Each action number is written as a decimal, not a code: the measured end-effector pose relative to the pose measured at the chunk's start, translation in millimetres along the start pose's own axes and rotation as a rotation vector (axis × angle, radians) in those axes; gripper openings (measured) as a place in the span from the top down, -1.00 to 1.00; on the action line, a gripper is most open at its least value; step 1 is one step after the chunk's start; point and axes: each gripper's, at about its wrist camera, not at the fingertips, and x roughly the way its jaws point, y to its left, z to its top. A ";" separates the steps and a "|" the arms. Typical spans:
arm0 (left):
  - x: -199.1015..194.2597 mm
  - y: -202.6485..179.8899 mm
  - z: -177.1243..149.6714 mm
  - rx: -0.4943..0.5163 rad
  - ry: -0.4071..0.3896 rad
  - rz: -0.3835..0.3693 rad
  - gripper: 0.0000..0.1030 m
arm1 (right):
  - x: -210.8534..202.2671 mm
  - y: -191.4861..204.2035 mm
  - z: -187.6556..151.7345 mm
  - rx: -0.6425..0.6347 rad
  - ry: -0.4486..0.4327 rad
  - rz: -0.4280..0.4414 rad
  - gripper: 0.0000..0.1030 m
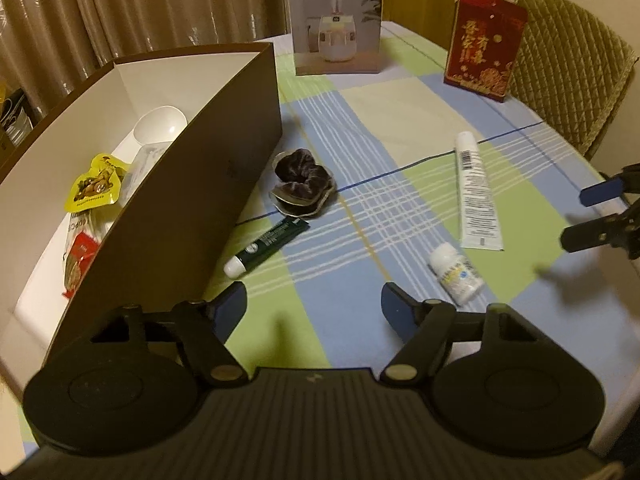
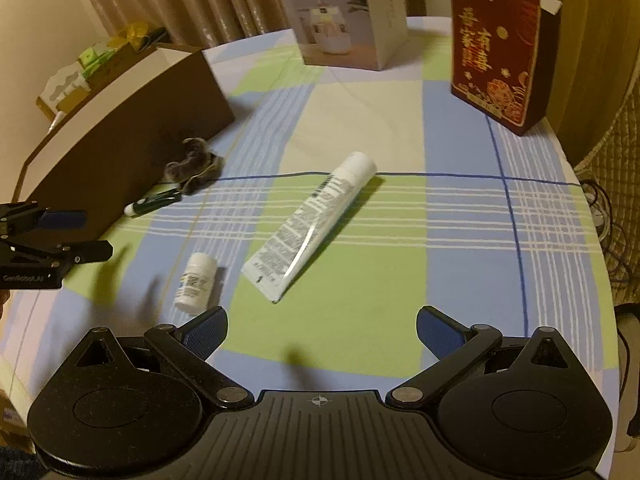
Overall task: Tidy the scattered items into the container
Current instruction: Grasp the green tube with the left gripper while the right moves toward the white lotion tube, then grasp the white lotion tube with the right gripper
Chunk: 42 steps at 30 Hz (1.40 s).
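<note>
plaid tablecloth. brown box at left, 4 items loose mid-frame: white tube, small bottle, green tube, scrunchie. left gripper and right gripper both spread, holding nothing.

— Where can tongs pass?
— Over the bare cloth at the counter near edge, ahead of the white tube and small bottle.
— What blocks?
— The brown box wall at the left edge; scrunchie and green tube lie just beside it. Humidifier carton and red box stand at the far edge.
</note>
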 end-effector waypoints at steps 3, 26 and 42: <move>15.6 4.3 7.3 0.012 0.013 0.008 -0.13 | 4.4 -9.3 2.8 0.027 0.008 -0.010 -1.00; 68.6 14.7 21.6 -0.064 0.129 0.037 0.72 | 29.1 -31.0 24.6 0.085 0.008 -0.009 -1.00; 68.1 15.8 22.2 -0.096 0.135 0.019 0.74 | 35.0 -15.1 28.2 0.028 -0.010 0.006 -1.00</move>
